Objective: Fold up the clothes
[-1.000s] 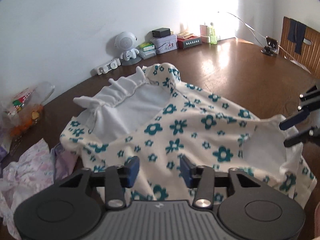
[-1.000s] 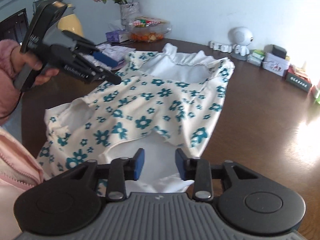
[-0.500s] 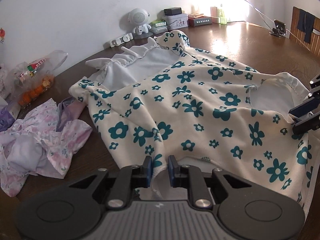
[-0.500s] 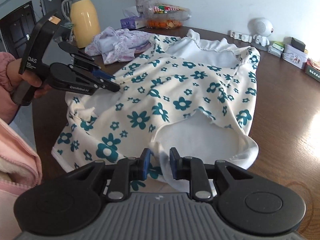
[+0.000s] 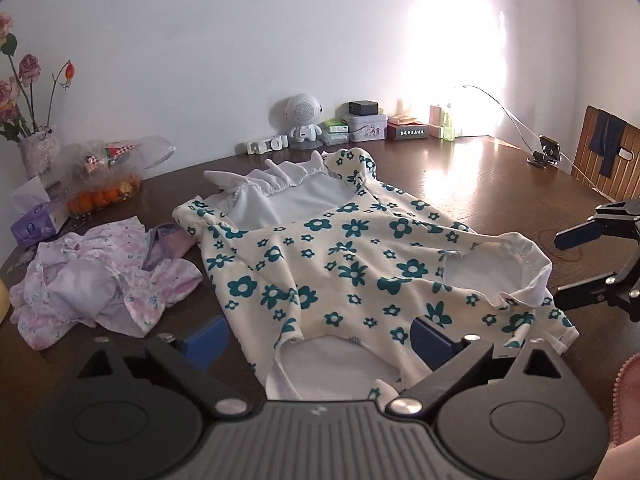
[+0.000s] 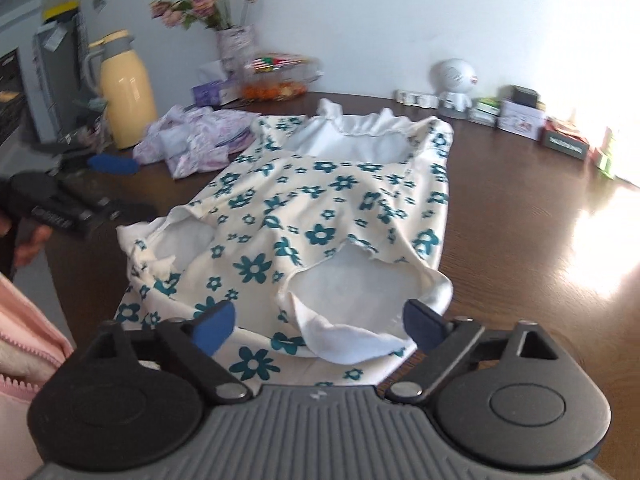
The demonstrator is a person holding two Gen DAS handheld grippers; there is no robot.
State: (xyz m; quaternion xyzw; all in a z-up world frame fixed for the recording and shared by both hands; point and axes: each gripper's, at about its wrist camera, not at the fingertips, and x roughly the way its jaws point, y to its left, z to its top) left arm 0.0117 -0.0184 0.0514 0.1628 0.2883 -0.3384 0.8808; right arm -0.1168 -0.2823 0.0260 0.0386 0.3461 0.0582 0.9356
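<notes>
Both tongs have just let go. The left tongs [image 5: 318,338], which a moment ago pinched the near hem of the dress [image 5: 340,268], now stand with jaws swinging wide apart, the blue pads clear of the cloth on either side, nothing pressed between them. The right tongs [image 6: 318,326] have done the same: half a second back they were clenched on the white edge of an armhole, and now their jaws are opening, with that edge lying loose between and just beyond the pads. Both hands have also drawn back toward the person, so more of the dress shows than before. By my reading the dress has been pulled flat and laid down, and that spreading step is over; the folding itself is yet to come. The dress lies spread on the table [image 5: 472,196], near end just under both tongs, its frilled white neckline at the far end toward the wall. In the left view its body runs far and right from the pads, and the right tongs show at the right edge, just beside one armhole. In the right view the left tongs sit at the left edge, blurred, near the dress's left side. A pink garment [image 5: 104,276] lies crumpled left of the dress, close to it.
</notes>
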